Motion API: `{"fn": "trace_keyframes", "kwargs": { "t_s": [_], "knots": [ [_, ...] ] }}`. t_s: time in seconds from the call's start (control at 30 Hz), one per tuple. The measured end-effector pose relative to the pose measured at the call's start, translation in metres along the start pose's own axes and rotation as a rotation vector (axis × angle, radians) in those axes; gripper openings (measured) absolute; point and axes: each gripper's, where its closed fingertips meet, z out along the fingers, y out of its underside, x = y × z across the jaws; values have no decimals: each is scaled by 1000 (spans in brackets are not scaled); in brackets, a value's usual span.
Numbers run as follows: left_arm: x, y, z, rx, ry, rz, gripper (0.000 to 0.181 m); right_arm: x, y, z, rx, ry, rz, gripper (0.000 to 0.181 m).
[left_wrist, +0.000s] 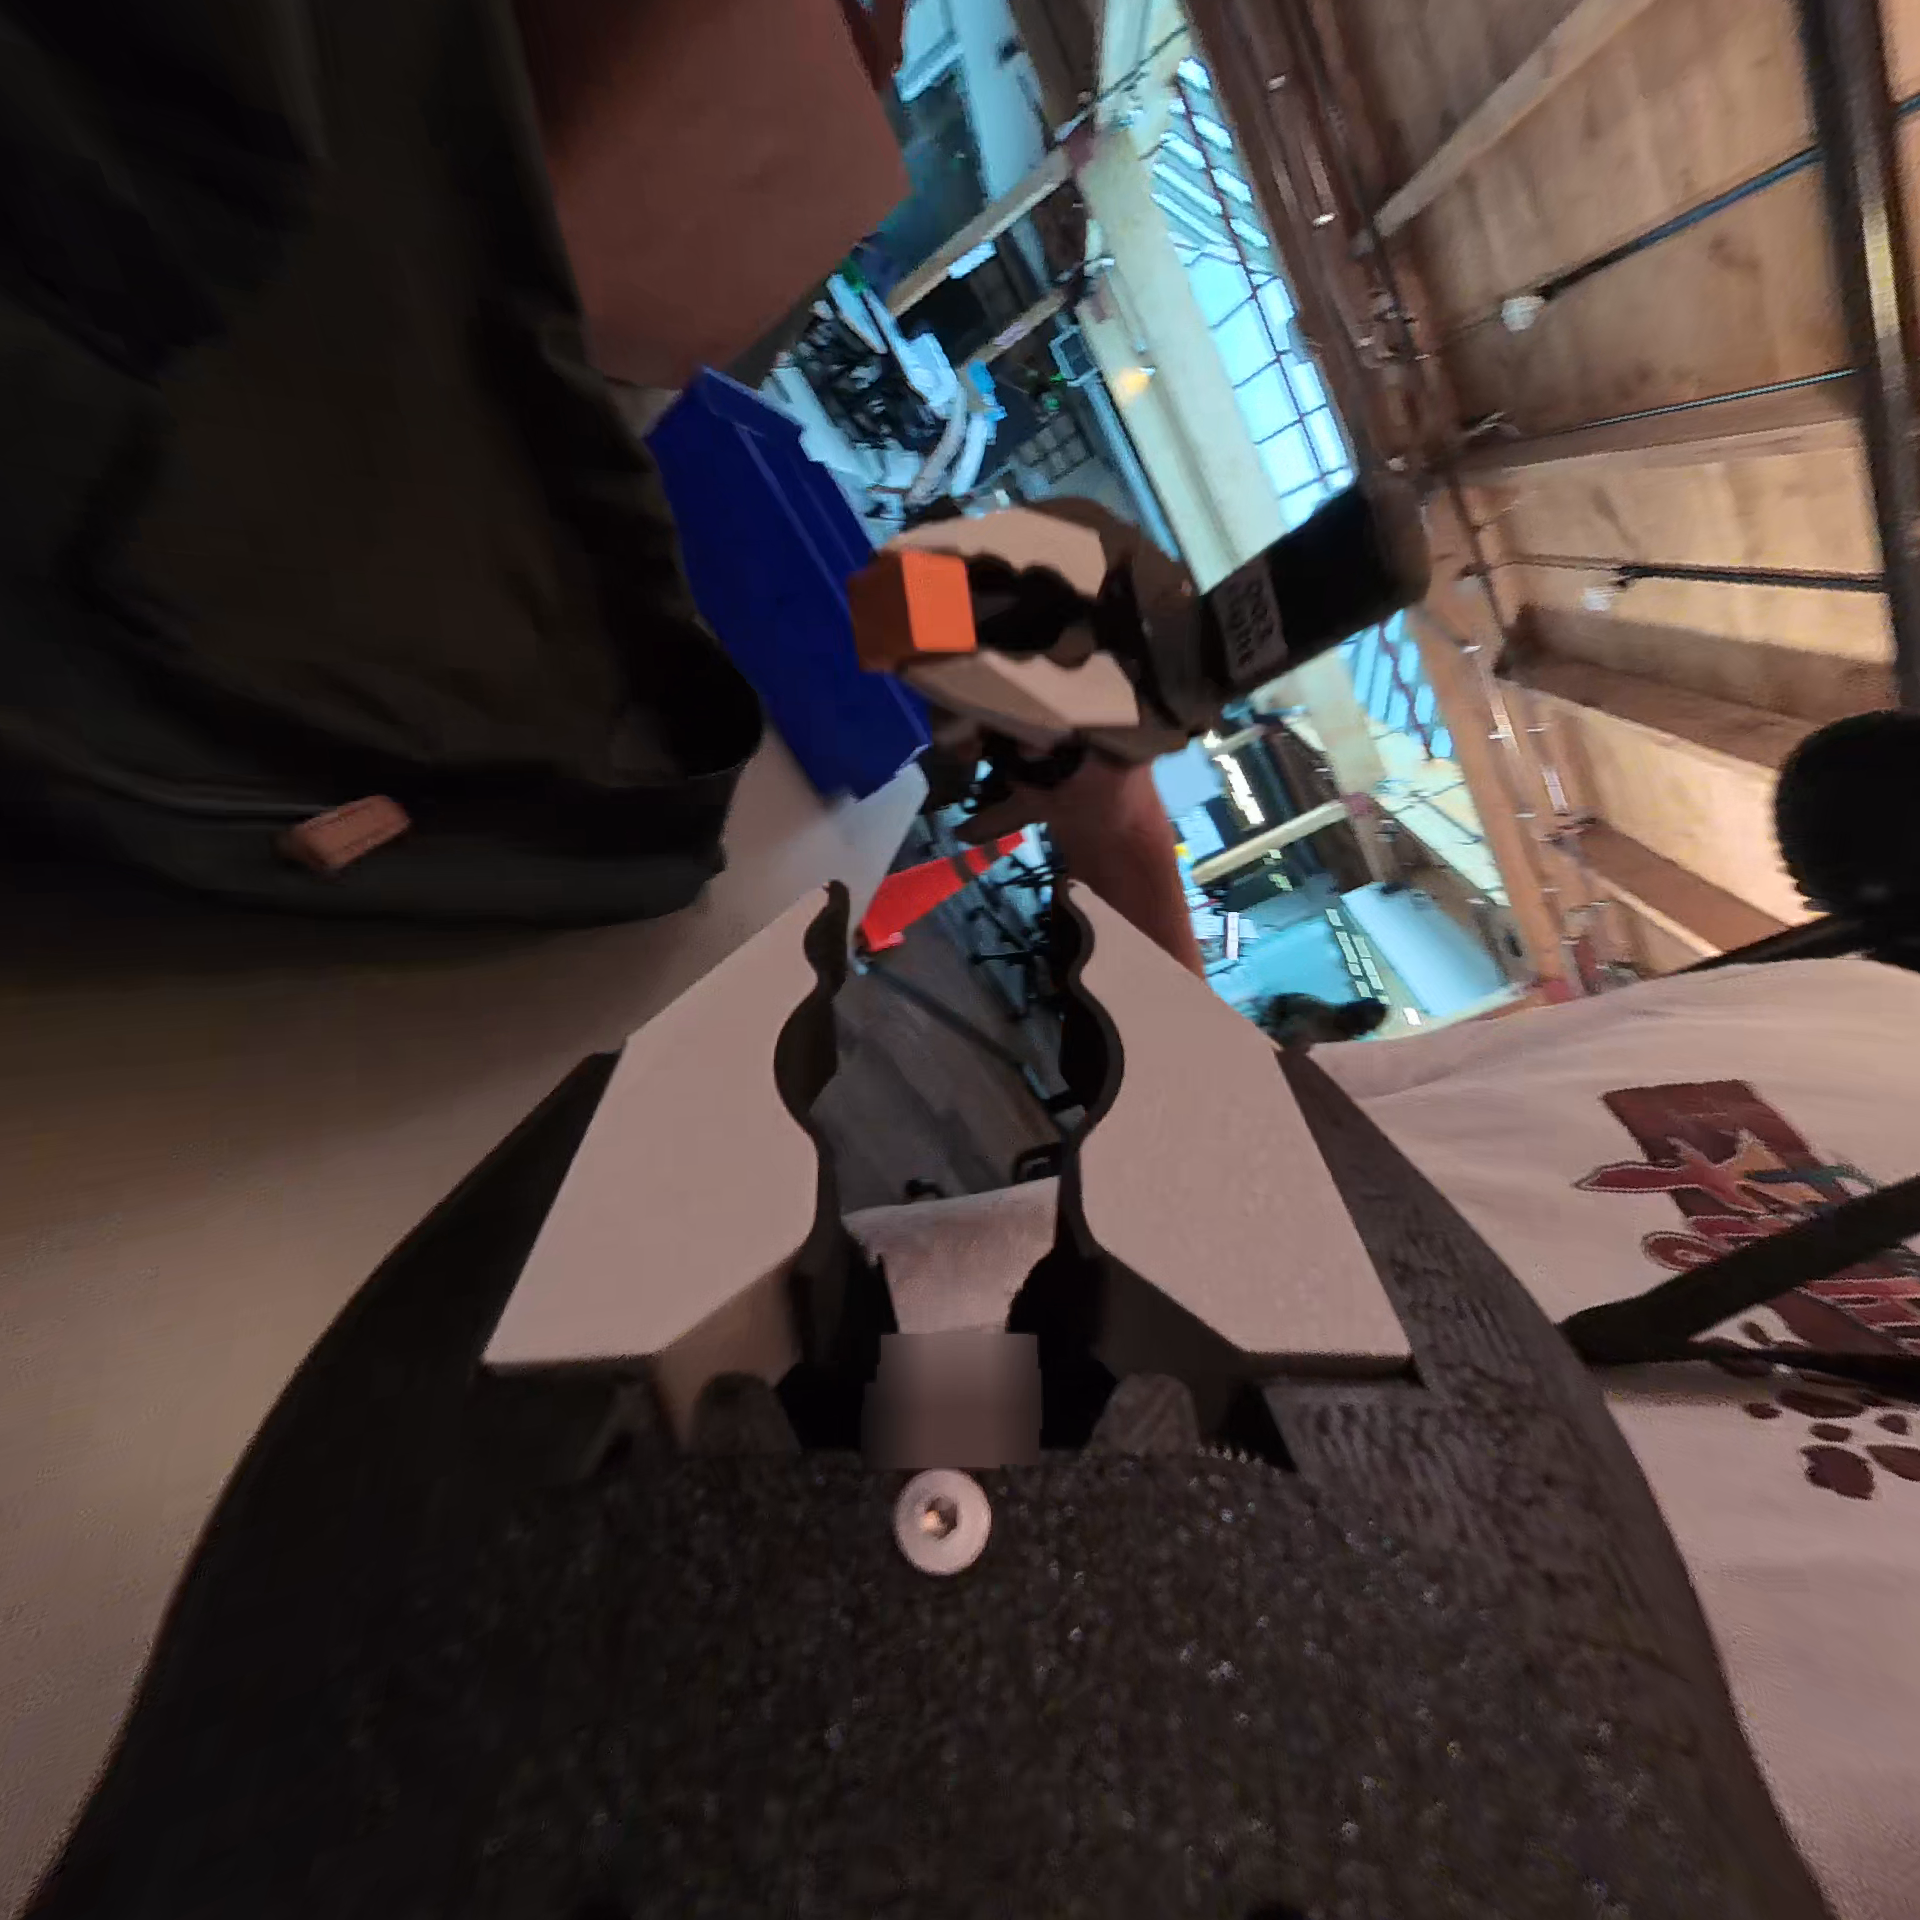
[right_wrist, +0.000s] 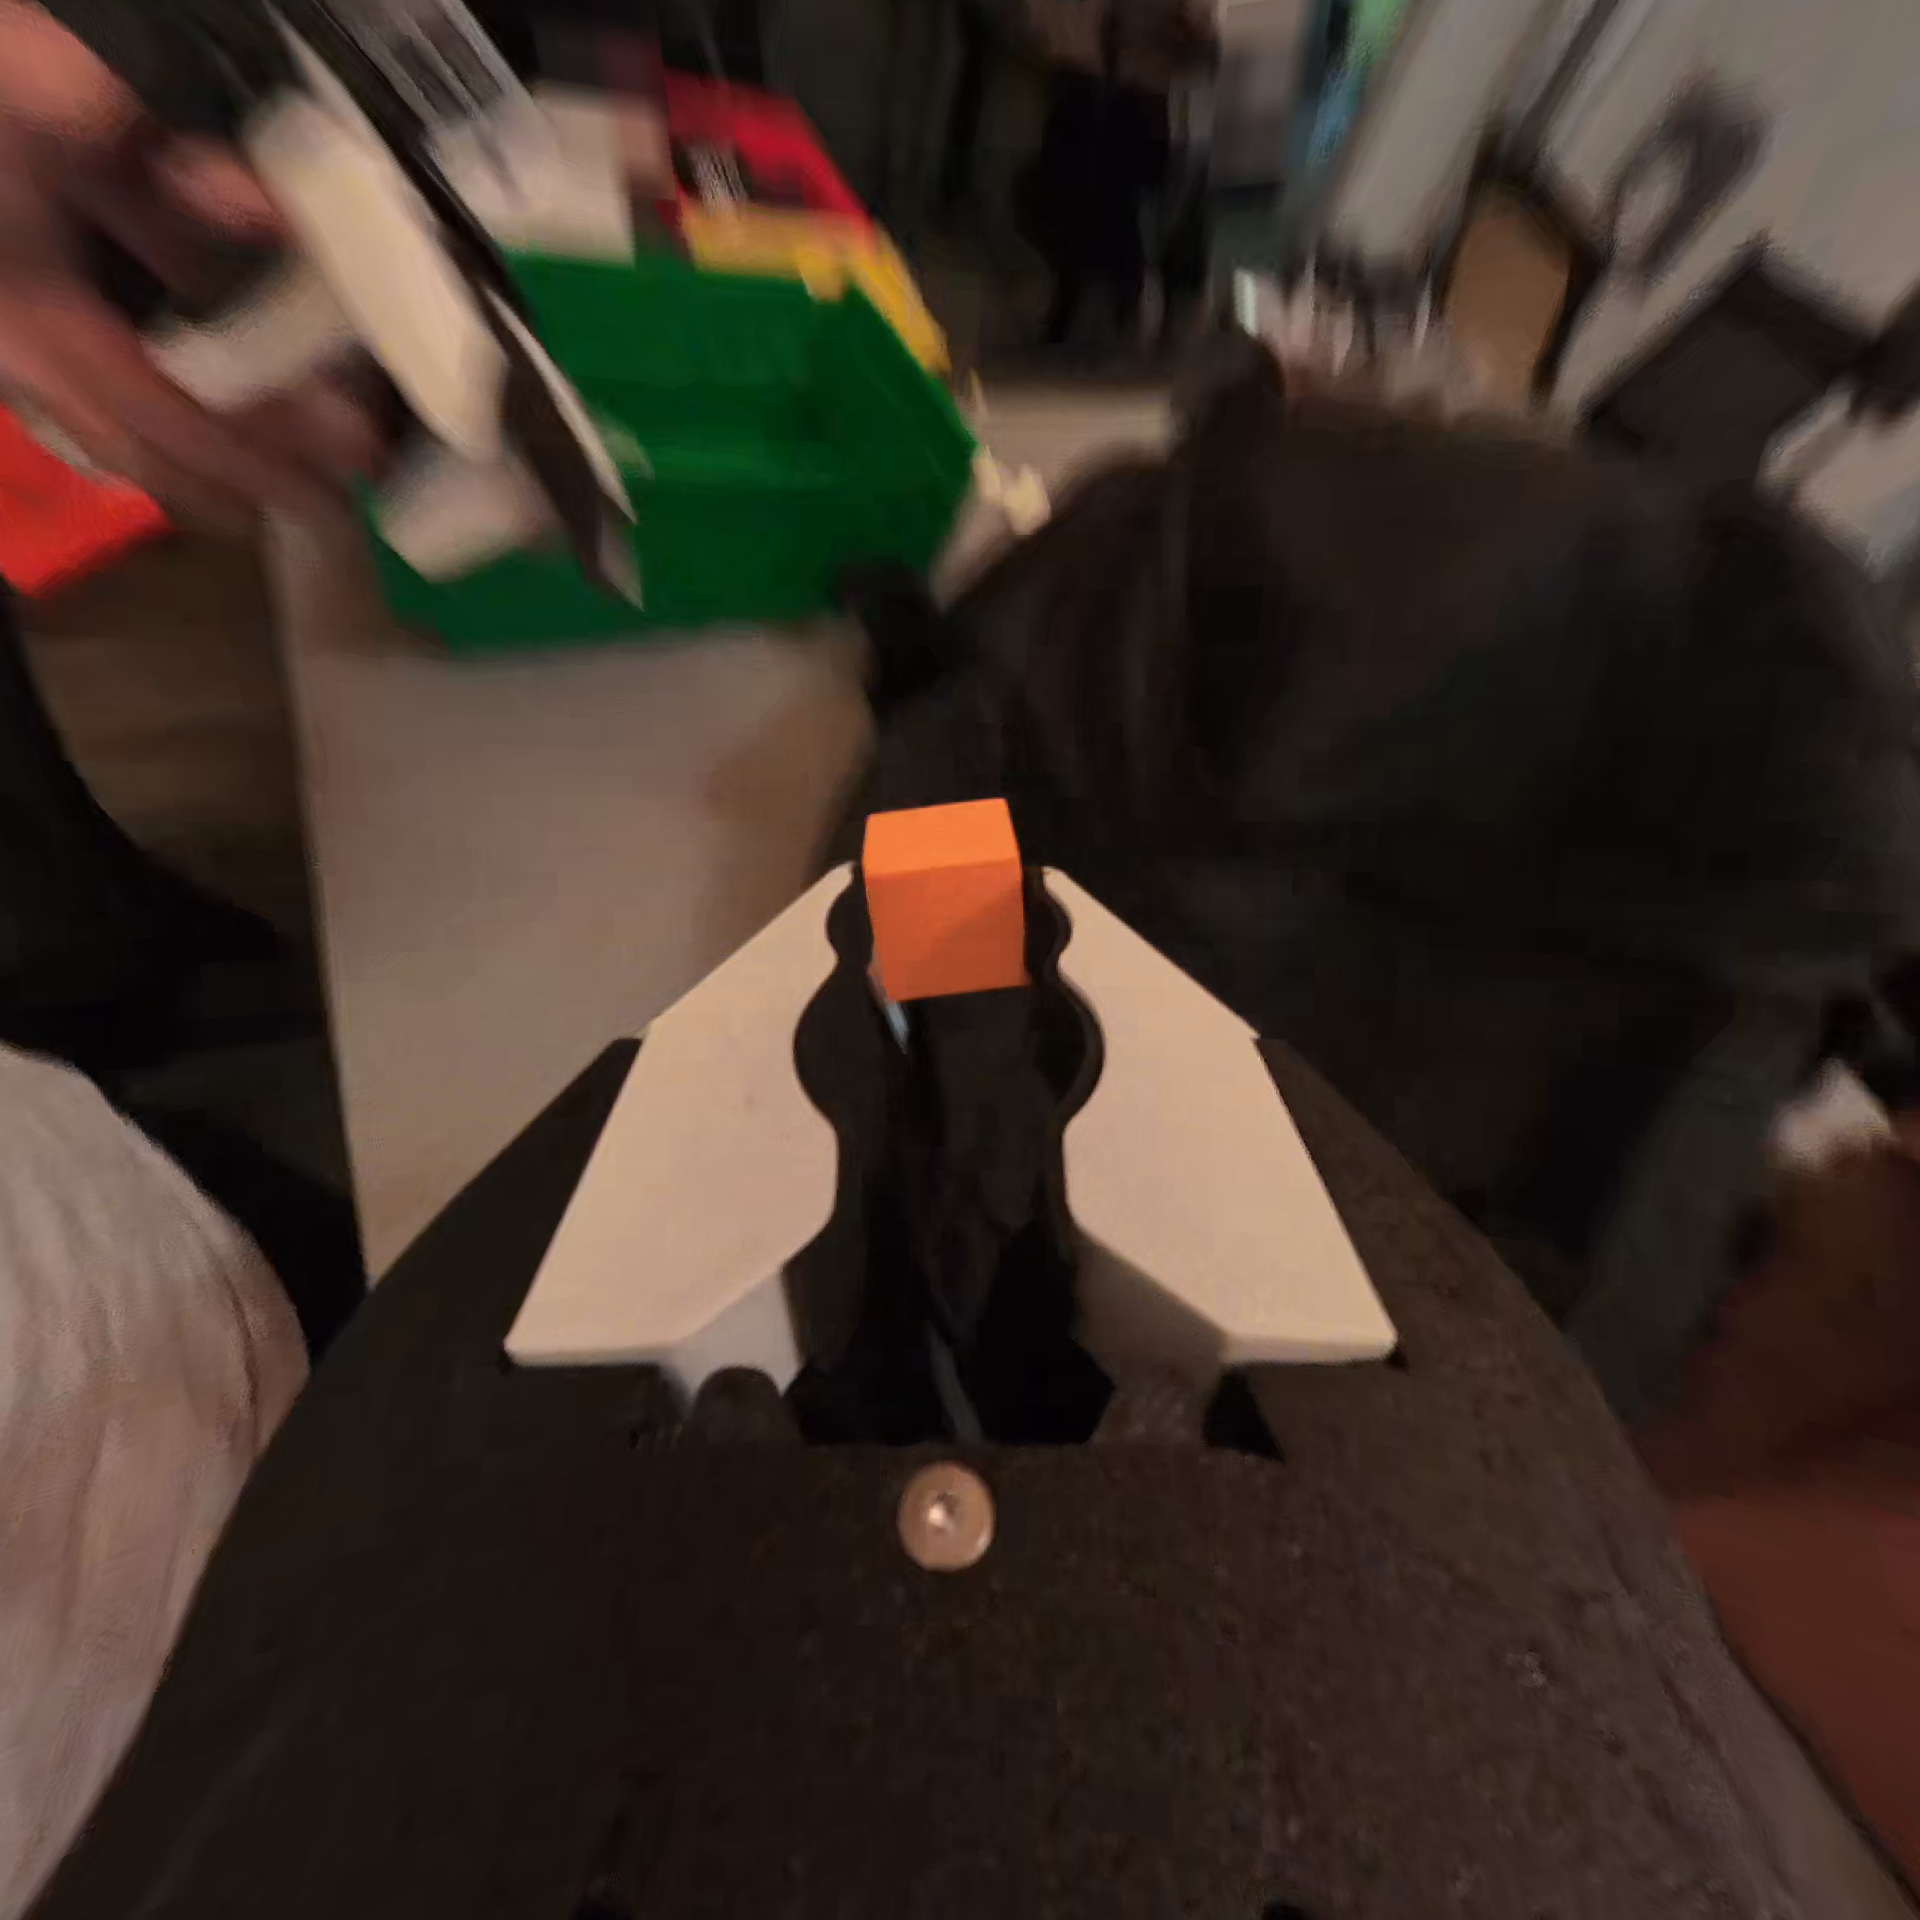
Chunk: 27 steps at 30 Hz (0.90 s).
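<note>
A: Big picture first. The pale table (left_wrist: 187, 1195) fills the left wrist view, tipped on its side, with a heap of dark cloth (left_wrist: 312, 468) lying on it.

B: And in the right wrist view that same dark cloth sprawls across the right half, soft with blur. Beside it, a green bin (right_wrist: 769, 436) sits on the table, with yellow and red shapes behind it that I can't make out.

A: Nearer my side there's a blue bin (left_wrist: 790, 603) at the table edge, just past the cloth. A person in a white printed shirt (left_wrist: 1662, 1247) is on the right.

B: Now the tools. The left gripper (left_wrist: 945, 914) is raised off the table, fingers apart, nothing between them.

A: Agreed, daylight straight through the gap. It shows in the right wrist view too, upper left, smeared, gripped by a hand (right_wrist: 94, 343).

B: And the right gripper (right_wrist: 948, 894)?

A: Clamped on the orange cube (right_wrist: 943, 904), right at the fingertips, the cube poking out beyond them.

B: The left wrist view confirms it: the right gripper is in mid-air just in front of the blue bin, cube pinched at its tip, clear of the table.
</note>
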Motion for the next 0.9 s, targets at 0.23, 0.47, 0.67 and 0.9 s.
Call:
{"fn": "trace_keyframes", "kwargs": {
  "t_s": [0.23, 0.47, 0.67, 0.9],
  "knots": [
    [-29, 37, -32, -84, -237, 17, 39, 37, 120, 17, -711, -195, 126, 29],
    [-27, 57, -26, -94, -235, -9, 39, 28, 157, 58, -965, -341, -128, 29],
    [-39, 75, -36, -165, -346, 28, 39, 27, 177, 70, -980, -368, -228, 33],
    [-49, 65, -66, -127, -492, 107, 40, 40, 145, 38, -778, -277, -8, 56]
  ]
}}
